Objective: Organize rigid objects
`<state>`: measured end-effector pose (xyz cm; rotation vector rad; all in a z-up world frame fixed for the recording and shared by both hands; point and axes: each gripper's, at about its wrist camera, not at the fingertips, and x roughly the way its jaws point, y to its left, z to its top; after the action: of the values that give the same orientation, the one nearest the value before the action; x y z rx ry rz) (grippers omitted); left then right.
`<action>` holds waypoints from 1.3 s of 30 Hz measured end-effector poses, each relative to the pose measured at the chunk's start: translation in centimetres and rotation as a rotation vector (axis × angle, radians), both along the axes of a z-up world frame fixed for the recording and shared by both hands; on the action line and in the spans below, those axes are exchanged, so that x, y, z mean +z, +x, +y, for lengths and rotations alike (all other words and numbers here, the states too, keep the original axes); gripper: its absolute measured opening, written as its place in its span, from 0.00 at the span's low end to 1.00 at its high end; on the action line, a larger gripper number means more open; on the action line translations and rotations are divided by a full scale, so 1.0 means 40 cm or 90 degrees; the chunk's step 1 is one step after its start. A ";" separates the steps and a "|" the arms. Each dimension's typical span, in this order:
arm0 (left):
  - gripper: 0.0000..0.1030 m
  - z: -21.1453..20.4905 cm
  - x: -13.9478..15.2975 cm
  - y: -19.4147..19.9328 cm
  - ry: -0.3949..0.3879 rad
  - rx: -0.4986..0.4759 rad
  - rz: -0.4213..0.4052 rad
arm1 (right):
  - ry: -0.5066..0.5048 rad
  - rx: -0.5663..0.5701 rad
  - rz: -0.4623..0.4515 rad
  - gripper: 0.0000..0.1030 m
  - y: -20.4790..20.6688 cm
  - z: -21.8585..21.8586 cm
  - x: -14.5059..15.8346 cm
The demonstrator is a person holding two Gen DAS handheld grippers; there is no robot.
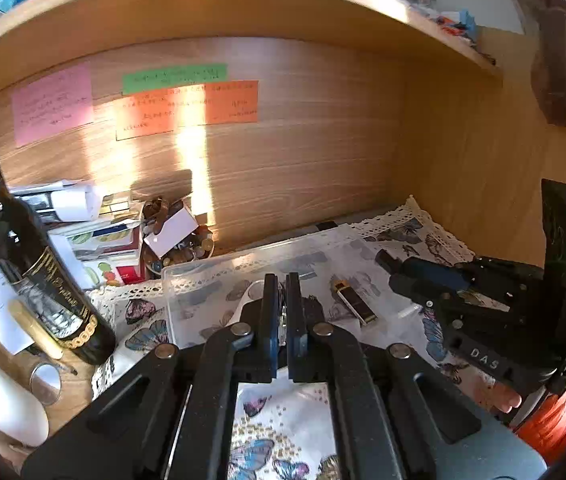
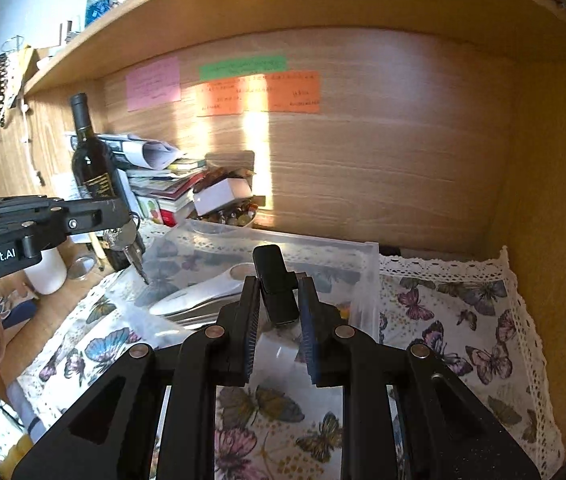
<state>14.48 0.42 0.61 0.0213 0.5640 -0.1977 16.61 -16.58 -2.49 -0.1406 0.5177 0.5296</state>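
1. A small black rectangular device (image 2: pixel 277 290) is seen between the fingers of the right gripper (image 2: pixel 279 312), upright and tilted slightly to the left. A narrow gap shows on each side of it, so whether it is clamped or only framed by the fingers cannot be told.
2. A bunch of metal keys (image 2: pixel 129 246) is pinched by the left gripper (image 1: pixel 281 308), whose fingers are nearly closed; in the right wrist view the keys are seen hanging from the fingertips over the left near edge of the box.
3. A clear shallow plastic box (image 1: pixel 211 268) is set on a white butterfly-print cloth with a lace edge (image 2: pixel 463 332), under a wooden shelf.
4. Inside the box, a white curved plastic object (image 2: pixel 203 294) is seen at the left, and a slim dark rectangular object with gold ends (image 1: pixel 354 301) is seen lying flat nearer the right.
5. The black device is held above the middle of the box.
6. The device is matt black, oblong, with rounded corners; no markings can be made out.
7. A dark wine bottle with a gold label (image 1: pixel 31 256) is stood to the left of the box, beside a stack of papers and books (image 2: pixel 163 184).
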 end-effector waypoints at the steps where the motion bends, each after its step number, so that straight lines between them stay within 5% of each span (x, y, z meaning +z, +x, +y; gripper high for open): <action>1: 0.02 -0.001 -0.005 0.012 0.001 0.002 0.003 | -0.003 -0.002 0.004 0.17 0.010 0.005 -0.005; 15: 0.02 -0.033 -0.183 0.159 0.019 -0.013 0.130 | -0.065 -0.039 0.110 0.18 0.135 0.042 -0.133; 27: 0.09 -0.021 -0.108 0.083 0.015 0.001 0.068 | -0.038 -0.036 0.052 0.18 0.058 0.017 -0.055; 32: 0.25 -0.009 -0.049 0.001 0.007 0.023 0.003 | -0.009 -0.031 -0.016 0.27 -0.028 0.006 0.027; 39: 0.66 0.005 0.010 -0.131 0.001 0.062 -0.092 | 0.033 -0.025 -0.083 0.52 -0.138 -0.016 0.092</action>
<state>9.23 0.62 1.01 0.0090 0.4206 -0.1001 11.09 -17.20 1.20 -0.1138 0.3786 0.4922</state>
